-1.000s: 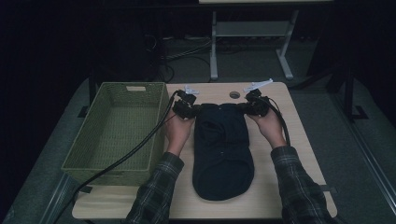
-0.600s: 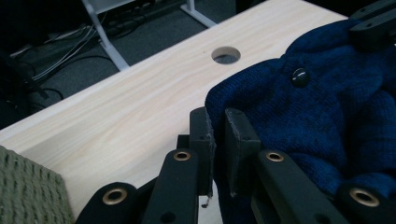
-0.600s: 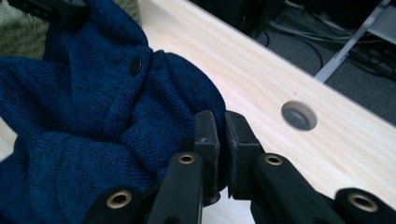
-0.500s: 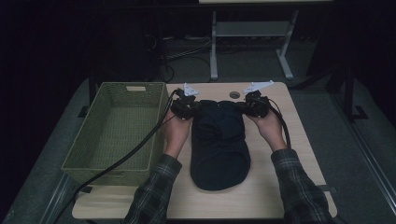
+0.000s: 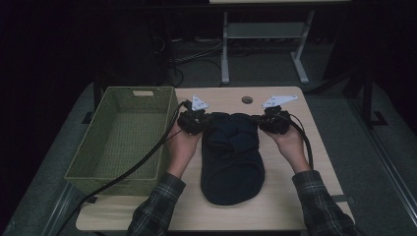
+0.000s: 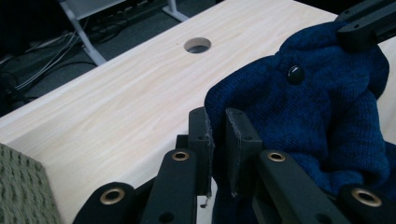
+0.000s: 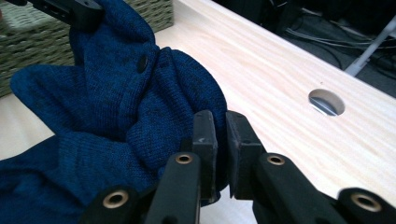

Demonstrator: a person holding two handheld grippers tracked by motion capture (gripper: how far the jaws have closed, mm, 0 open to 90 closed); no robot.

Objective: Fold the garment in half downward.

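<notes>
At the far left of the light wooden table (image 5: 295,162) I had an olive woven basket (image 5: 123,137), standing just beside my left forearm with its cable trailing along the basket's near wall. My left gripper (image 5: 193,121) sat at the far left corner of a dark blue knitted garment (image 5: 231,157), and in the left gripper view (image 6: 217,140) I saw its two black jaws drawn close with a fold of the blue knit pinched between the pads, so I read it as clamped on the garment's edge. The knit was bunched up ahead of those jaws, with a small dark button (image 6: 295,73) showing on the raised fold. The garment itself lay in the middle of the table between my two hands, its far end gathered between the grippers and its rounded near end resting flat on the wood toward me. Beyond it, I could see a round cable hole (image 5: 247,100) in the tabletop. My right gripper (image 5: 273,121) held the far right corner; in the right gripper view (image 7: 222,144) its jaws stood nearly together on a pinch of the same blue knit, with the button (image 7: 142,63) and the basket (image 7: 42,42) farther off. Both of my sleeves were plaid.
</notes>
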